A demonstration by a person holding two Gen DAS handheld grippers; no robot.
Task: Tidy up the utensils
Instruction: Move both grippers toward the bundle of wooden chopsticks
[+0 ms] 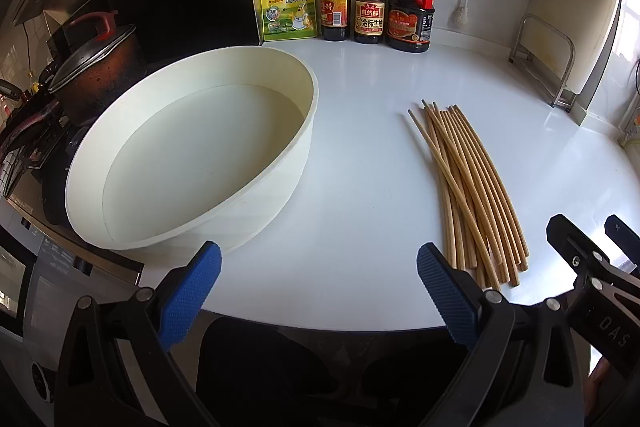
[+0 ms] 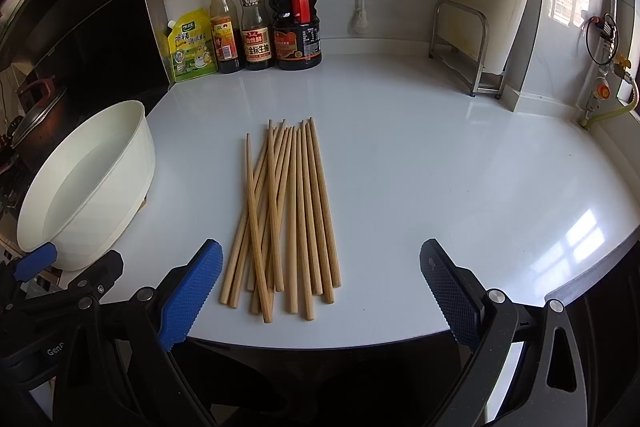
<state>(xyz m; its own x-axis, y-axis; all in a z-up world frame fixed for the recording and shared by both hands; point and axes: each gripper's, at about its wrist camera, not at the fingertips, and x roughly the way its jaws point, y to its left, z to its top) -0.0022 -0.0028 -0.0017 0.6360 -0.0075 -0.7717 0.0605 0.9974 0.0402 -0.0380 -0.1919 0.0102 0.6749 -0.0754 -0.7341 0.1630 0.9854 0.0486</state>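
Observation:
Several wooden chopsticks (image 2: 286,215) lie in a loose bundle on the white counter, tips pointing away; the left wrist view has the chopsticks (image 1: 468,187) to the right. A white round basin (image 1: 192,155) holding water sits at the left, and the basin (image 2: 86,187) shows at the left edge of the right wrist view. My left gripper (image 1: 318,287) is open near the counter's front edge, between basin and chopsticks. My right gripper (image 2: 320,283) is open just short of the chopsticks' near ends, with nothing held. The right gripper (image 1: 592,251) also appears at the lower right of the left view.
Three sauce bottles (image 2: 258,23) and a yellow seasoning pouch (image 2: 188,47) stand along the back wall. A metal rack (image 2: 464,47) stands at the back right. A lidded pot (image 1: 96,67) sits on the stove left of the basin. Bare counter (image 2: 460,167) lies right of the chopsticks.

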